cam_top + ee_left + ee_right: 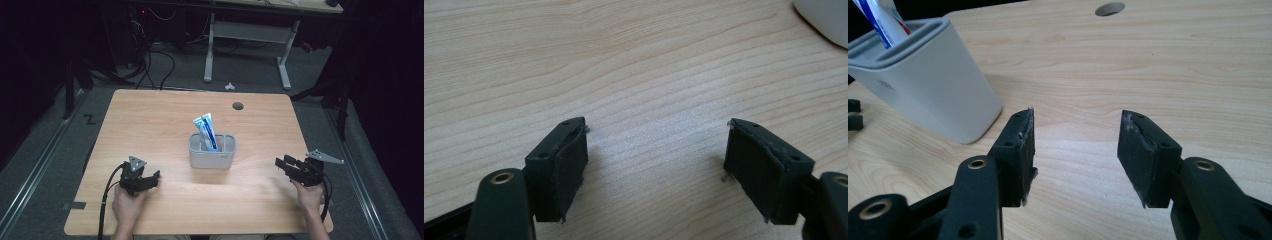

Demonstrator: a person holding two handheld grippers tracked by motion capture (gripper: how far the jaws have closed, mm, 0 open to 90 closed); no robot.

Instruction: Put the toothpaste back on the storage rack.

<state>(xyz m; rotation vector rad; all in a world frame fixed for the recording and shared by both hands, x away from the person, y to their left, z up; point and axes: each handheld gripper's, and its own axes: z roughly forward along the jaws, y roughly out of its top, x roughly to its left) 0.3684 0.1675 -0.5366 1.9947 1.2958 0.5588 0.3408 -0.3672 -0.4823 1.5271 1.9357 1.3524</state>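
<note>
A grey holder (212,151) stands at the middle of the wooden table (150,125), with a blue-and-white toothpaste tube (206,131) upright in its left compartment. My left gripper (154,178) rests near the front left, open, nothing between its jaws (656,150). A corner of the holder (826,20) shows at that view's top right. My right gripper (281,165) sits at the front right, open and empty (1077,135), pointing toward the holder (928,75) and the tube (883,22).
A round cable hole (238,106) lies near the table's far edge (1109,8). Beyond the table stands a white-legged desk (250,35) with cables on the floor. Rails run along both sides of the table.
</note>
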